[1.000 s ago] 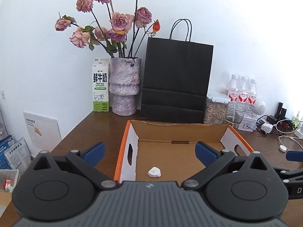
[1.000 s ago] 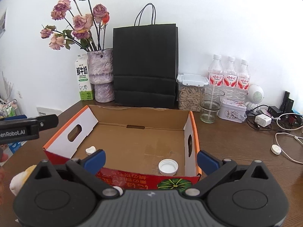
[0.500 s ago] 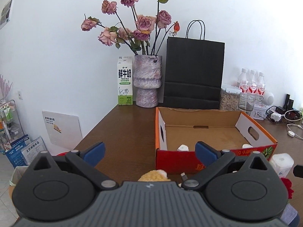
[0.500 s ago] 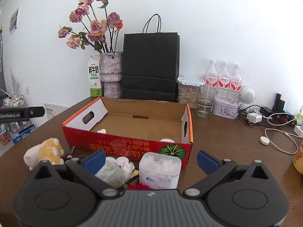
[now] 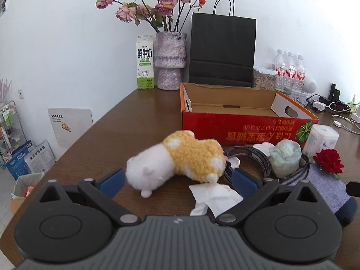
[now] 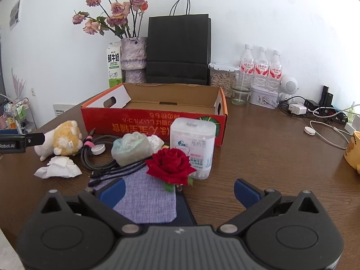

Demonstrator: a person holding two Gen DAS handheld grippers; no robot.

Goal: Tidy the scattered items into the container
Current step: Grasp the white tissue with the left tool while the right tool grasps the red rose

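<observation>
A red and orange cardboard box (image 5: 247,123) (image 6: 153,121) stands open on the brown table. In front of it lie a yellow and white plush toy (image 5: 177,159) (image 6: 59,139), a crumpled tissue (image 5: 213,198) (image 6: 58,167), a coiled black cable (image 5: 249,155) (image 6: 99,155), a pale green wad (image 5: 285,157) (image 6: 131,147), a white cotton-swab box (image 5: 321,139) (image 6: 192,146), a red rose (image 5: 329,160) (image 6: 171,165) and a purple cloth (image 6: 146,200). My left gripper (image 5: 177,183) is open, its fingers either side of the plush toy. My right gripper (image 6: 178,190) is open above the cloth, just short of the rose.
At the back stand a vase of dried roses (image 5: 171,60), a milk carton (image 5: 145,61), a black paper bag (image 5: 222,49), water bottles (image 6: 261,65), a glass (image 6: 240,88) and a tin (image 6: 263,95). Chargers and cables (image 6: 319,117) and a yellow mug (image 6: 353,150) are at the right.
Both grippers have pulled back from over the box and come down toward the near table. The scattered items in front of the box have come into view.
</observation>
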